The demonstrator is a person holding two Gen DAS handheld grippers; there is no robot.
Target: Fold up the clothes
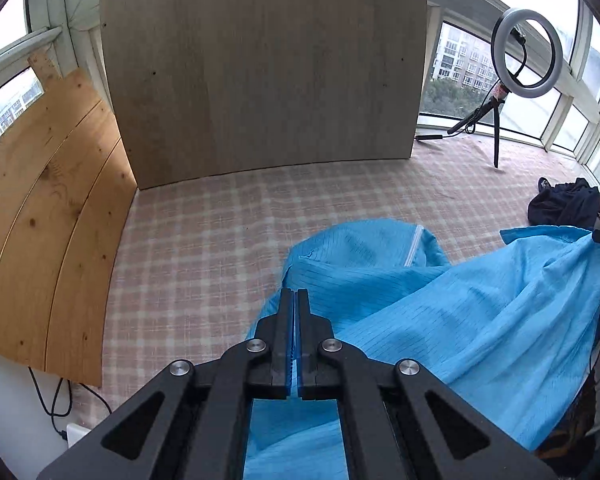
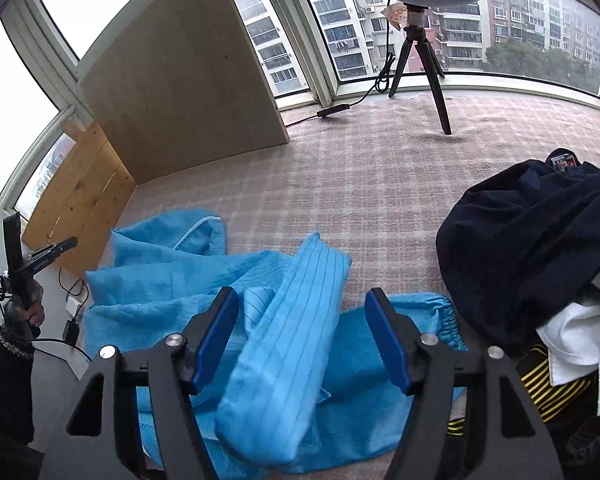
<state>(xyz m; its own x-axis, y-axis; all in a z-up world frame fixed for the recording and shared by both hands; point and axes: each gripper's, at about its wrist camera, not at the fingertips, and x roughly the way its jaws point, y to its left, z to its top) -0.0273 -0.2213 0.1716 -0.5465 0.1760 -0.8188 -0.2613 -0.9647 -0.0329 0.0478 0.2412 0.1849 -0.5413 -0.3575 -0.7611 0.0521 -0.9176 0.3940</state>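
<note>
Blue garment (image 2: 260,320) lies crumpled on the checked cloth (image 2: 360,184), its lower edge cut off, the left gripper (image 1: 295,300) pinched shut on a fold, the right gripper (image 2: 300,312) hovering wide apart.

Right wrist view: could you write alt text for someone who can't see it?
An open gripper, its blue-padded jaws wide apart, hovers over a crumpled blue garment on a pink checked cloth. A pile of dark clothes lies to the right; a tripod stands by the windows behind.
</note>
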